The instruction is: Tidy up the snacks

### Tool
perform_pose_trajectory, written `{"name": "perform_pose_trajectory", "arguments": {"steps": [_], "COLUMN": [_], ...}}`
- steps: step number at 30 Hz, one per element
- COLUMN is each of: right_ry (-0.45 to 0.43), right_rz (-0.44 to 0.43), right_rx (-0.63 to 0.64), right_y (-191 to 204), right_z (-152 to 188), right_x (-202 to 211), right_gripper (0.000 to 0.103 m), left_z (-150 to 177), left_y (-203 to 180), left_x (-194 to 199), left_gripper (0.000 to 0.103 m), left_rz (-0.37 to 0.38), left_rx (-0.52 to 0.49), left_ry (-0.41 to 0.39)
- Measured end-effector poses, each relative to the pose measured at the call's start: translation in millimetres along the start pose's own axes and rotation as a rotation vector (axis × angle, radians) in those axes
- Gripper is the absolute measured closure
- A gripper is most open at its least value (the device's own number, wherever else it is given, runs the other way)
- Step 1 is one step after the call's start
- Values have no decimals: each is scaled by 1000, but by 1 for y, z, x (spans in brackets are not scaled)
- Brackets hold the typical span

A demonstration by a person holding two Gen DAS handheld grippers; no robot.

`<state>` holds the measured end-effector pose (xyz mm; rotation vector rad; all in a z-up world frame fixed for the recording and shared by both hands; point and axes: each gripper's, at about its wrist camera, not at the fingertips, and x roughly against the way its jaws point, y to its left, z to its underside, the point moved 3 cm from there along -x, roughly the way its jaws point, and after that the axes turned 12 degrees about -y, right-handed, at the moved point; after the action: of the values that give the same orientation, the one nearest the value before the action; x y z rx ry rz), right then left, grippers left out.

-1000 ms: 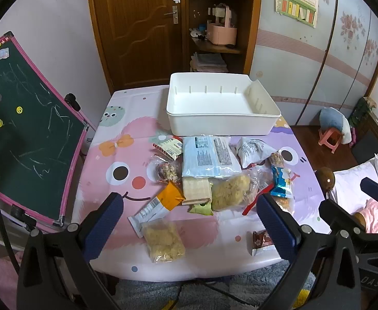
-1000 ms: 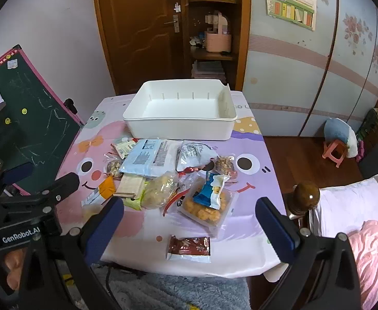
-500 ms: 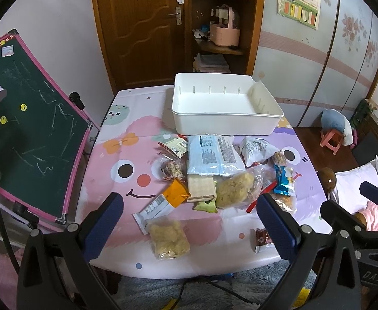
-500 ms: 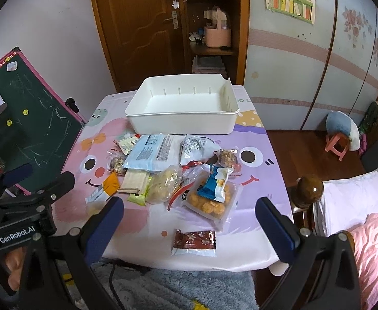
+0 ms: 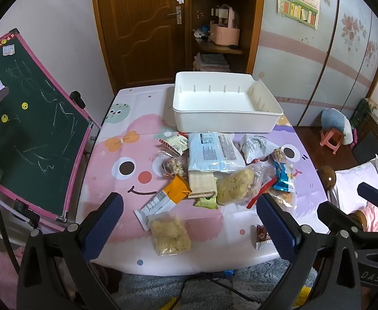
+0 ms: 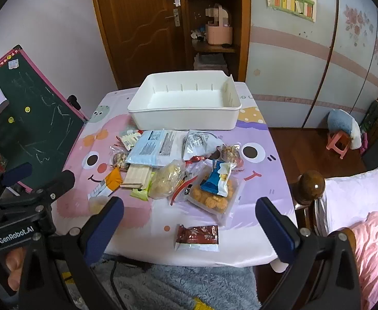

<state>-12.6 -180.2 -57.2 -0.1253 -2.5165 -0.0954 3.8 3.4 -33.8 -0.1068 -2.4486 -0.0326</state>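
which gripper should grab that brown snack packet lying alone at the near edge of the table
Right, probably. The brown packet lies between the open right gripper fingers, near centre. In the left wrist view it sits behind the left gripper's right finger, far off to the side.

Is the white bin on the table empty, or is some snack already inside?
Empty. The white bin shows only its bare white floor in both views.
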Motion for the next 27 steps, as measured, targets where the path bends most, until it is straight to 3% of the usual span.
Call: {"name": "perform_pose_trajectory", "arguments": {"steps": [12,21,27], "right_ry": [31,56,126], "right_rz": [9,40,59], "right_rx": [3,43,78], "right_y": [-8,-13,-19], "right_z": [-1,4,19], "right_x": [-15,-32,-63], "right_gripper": [1,1,1], "left_z": [9,12,24], "left_y": [6,15,26], "left_x": [-12,-31,-55], "left_gripper": [1,5,5], "left_rz": [15,-34,50], "left_rx": [14,6,21], "left_ry": [69,59,135]}}
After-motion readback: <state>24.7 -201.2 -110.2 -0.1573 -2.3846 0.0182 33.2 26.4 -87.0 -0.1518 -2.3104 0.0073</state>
